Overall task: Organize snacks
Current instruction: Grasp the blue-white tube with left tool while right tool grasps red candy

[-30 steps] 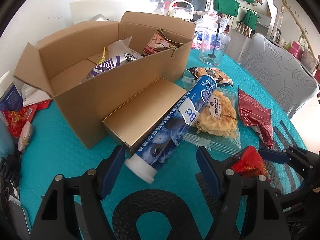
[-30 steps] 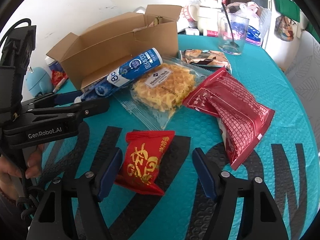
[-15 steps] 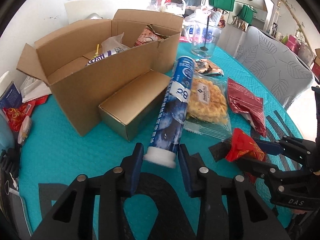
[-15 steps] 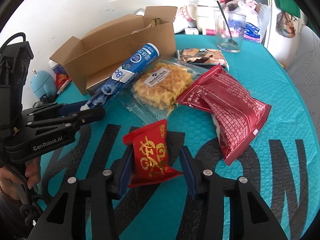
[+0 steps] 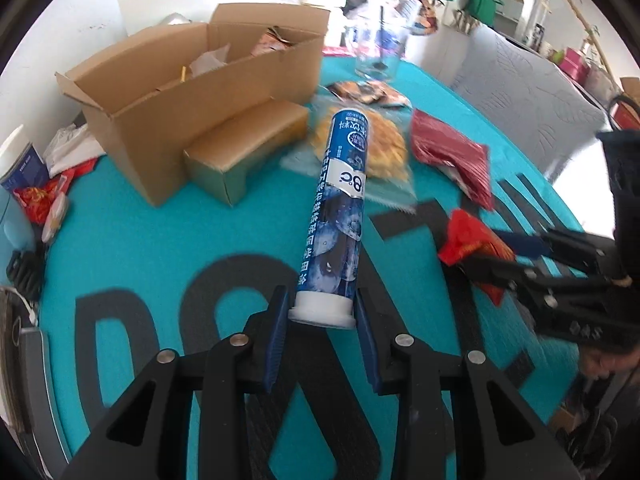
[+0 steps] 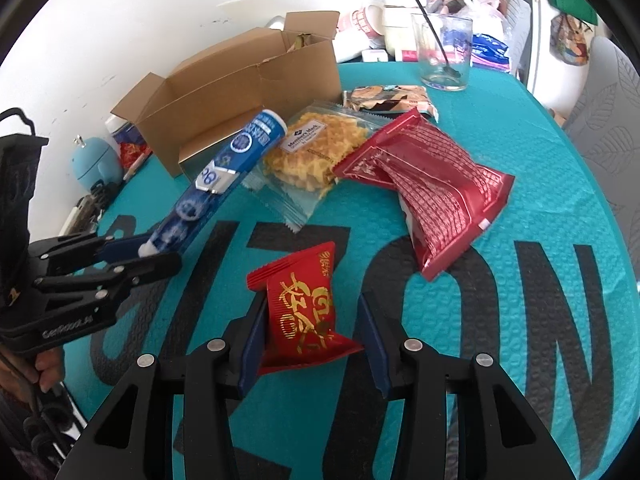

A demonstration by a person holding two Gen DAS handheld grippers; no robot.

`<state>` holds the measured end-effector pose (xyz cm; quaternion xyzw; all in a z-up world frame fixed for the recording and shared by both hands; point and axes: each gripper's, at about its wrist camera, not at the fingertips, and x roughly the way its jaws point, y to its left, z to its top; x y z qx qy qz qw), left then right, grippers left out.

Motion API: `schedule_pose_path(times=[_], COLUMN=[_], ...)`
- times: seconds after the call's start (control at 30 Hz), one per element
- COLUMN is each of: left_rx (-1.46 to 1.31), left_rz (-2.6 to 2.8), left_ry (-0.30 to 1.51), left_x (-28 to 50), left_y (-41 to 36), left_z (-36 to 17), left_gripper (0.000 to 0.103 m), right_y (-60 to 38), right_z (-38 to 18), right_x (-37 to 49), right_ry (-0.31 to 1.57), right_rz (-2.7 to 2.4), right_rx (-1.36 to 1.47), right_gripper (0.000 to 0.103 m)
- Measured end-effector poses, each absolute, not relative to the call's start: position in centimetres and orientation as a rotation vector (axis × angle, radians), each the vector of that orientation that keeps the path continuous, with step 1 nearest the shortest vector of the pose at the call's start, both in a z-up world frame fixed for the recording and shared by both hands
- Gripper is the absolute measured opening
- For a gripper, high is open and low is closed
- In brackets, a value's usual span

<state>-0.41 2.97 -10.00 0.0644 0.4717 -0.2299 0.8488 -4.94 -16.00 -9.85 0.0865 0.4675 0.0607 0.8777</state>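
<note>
Pick-up step: left gripper [image 5: 322, 322] clamped on tube [image 5: 338, 216], right gripper [image 6: 310, 338] pinching packet [image 6: 306, 312]. Next: carrying both into box [image 5: 200, 80].

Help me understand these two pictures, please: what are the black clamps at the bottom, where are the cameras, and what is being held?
No robot here: a person holds a two-finger gripper in each hand, each carrying a forward-looking fisheye camera. The left gripper has just closed on the white cap end of a blue tube. The right gripper has just closed on a small red packet. On the teal table lie a waffle pack, a larger red pouch, and an open cardboard box already holding snacks.
</note>
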Motion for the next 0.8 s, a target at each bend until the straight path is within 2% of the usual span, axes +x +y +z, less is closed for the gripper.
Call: schedule_pose_path(times=[0.5, 0.8], left_rx=[0.252, 0.223], left_rz=[-0.49, -0.479], left_ry=[1.075, 1.019], left_x=[-3.9, -2.1], left_y=[1.7, 0.4], left_z=[-10.6, -10.7], left_gripper=[0.032, 0.038], right_y=[-16.2, -17.3], right_z=[-9.5, -9.7], right_x=[-7.6, -7.3], right_ry=[1.0, 0.997], right_rz=[0.141, 0.138], right_rx=[0.161, 0.215], right_gripper=[0.044, 0.048])
